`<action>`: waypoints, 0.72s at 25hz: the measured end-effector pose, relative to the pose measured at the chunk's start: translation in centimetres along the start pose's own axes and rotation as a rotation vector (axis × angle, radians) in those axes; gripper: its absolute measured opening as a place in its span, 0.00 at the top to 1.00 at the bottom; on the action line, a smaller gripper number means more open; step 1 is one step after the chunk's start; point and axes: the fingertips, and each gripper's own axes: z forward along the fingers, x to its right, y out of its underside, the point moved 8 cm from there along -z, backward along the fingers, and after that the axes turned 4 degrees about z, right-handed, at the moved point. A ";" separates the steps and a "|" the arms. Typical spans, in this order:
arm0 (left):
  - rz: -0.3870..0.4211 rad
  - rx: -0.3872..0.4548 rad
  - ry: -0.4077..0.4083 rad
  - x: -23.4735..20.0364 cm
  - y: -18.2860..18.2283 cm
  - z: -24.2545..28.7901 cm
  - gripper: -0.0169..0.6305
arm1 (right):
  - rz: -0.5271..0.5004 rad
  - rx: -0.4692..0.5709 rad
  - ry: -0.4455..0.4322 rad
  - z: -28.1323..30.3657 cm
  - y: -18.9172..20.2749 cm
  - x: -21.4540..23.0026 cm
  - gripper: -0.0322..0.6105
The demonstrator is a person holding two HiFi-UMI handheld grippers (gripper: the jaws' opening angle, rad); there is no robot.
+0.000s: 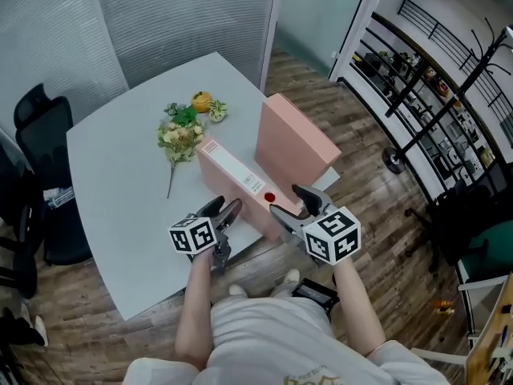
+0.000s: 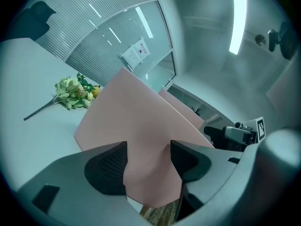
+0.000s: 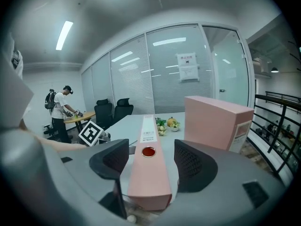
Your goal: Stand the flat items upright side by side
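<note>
The task items are 2 pink file boxes on the pale table (image 1: 112, 207).

The near file (image 1: 234, 176) stands on its long edge with the spine up. The spine carries a white label (image 3: 147, 129) and a red ring hole (image 3: 148, 151). Its near end reaches the table's front edge. The far file (image 1: 293, 139) stands upright just behind it, at an angle to it, near the right edge of the table. Whether the 2 touch cannot be told.

The left gripper (image 1: 223, 211) is at the left side of the near file's front end. Its jaws are apart, and the file's broad pink cover fills the gap between them. Contact with the pads cannot be confirmed.

The right gripper (image 1: 295, 204) is at the same end. Its jaws are wide apart and straddle the spine, with a gap visible on each side.

View differences:
- The head view alone shows both grippers and both files together, plus a flower spray (image 1: 179, 133) and an orange fruit (image 1: 201, 101) at the far side of the table.
- The left gripper view alone shows the near file's cover.
- The right gripper view alone shows the spine markings end-on, and a person (image 3: 58, 108) at a second table in the background.
</note>
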 end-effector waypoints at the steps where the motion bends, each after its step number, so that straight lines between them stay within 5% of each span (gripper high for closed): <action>1: -0.001 0.004 0.000 -0.1 -0.2 -0.1 0.55 | -0.005 0.003 -0.004 0.3 -0.5 -0.1 0.48; 10: -0.017 0.038 -0.002 -1.5 -1.8 -0.7 0.55 | 0.031 -0.018 -0.050 5.2 -4.7 -0.6 0.46; 18: 0.020 0.008 0.020 -1.9 -2.8 -0.6 0.55 | -0.106 -0.190 -0.095 11.3 -6.6 -2.2 0.42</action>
